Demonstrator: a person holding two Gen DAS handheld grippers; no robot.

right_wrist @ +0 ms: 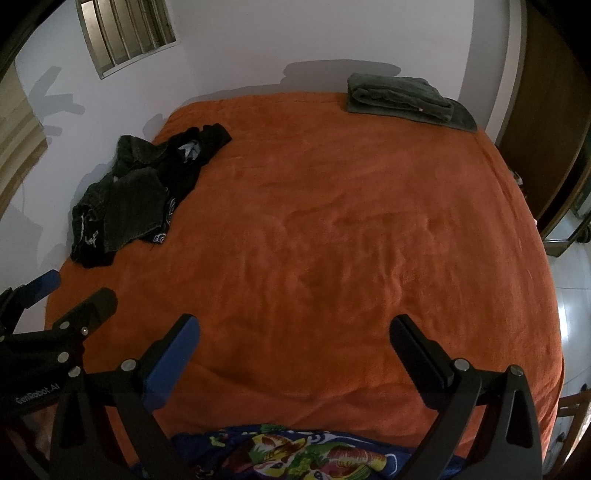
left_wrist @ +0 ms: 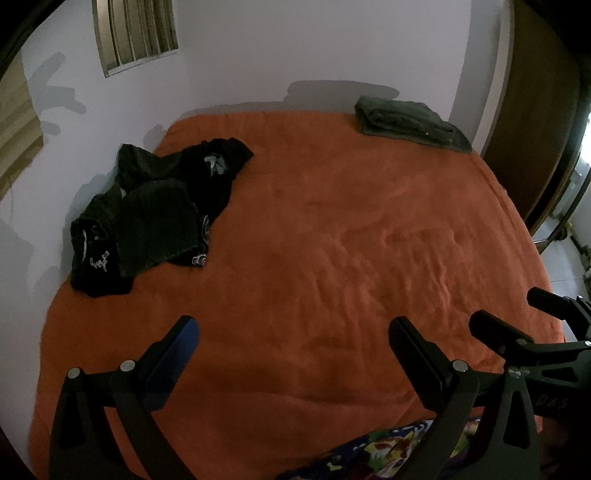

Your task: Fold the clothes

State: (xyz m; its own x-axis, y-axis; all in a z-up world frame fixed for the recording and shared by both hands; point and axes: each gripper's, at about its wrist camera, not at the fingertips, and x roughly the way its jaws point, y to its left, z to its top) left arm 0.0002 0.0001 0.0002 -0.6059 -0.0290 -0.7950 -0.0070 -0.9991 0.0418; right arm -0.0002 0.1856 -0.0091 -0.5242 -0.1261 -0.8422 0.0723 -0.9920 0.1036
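A heap of dark clothes (left_wrist: 155, 210) (right_wrist: 129, 195) lies unfolded at the far left of the orange bed (left_wrist: 332, 240) (right_wrist: 332, 229). A folded grey-green garment (left_wrist: 410, 122) (right_wrist: 406, 98) rests at the far right corner by the wall. A colourful floral cloth (left_wrist: 388, 454) (right_wrist: 295, 454) lies at the near edge, below both grippers. My left gripper (left_wrist: 291, 332) is open with nothing between its fingers, hovering over the near part of the bed. My right gripper (right_wrist: 293, 332) is open and empty too, close beside the left one.
A white wall with a barred vent (left_wrist: 136, 33) (right_wrist: 125, 33) runs behind the bed. A brown wooden door (left_wrist: 535, 122) (right_wrist: 546, 122) stands at the right, with pale tiled floor (right_wrist: 572, 295) below it. The right gripper shows at the right edge of the left wrist view (left_wrist: 517, 325).
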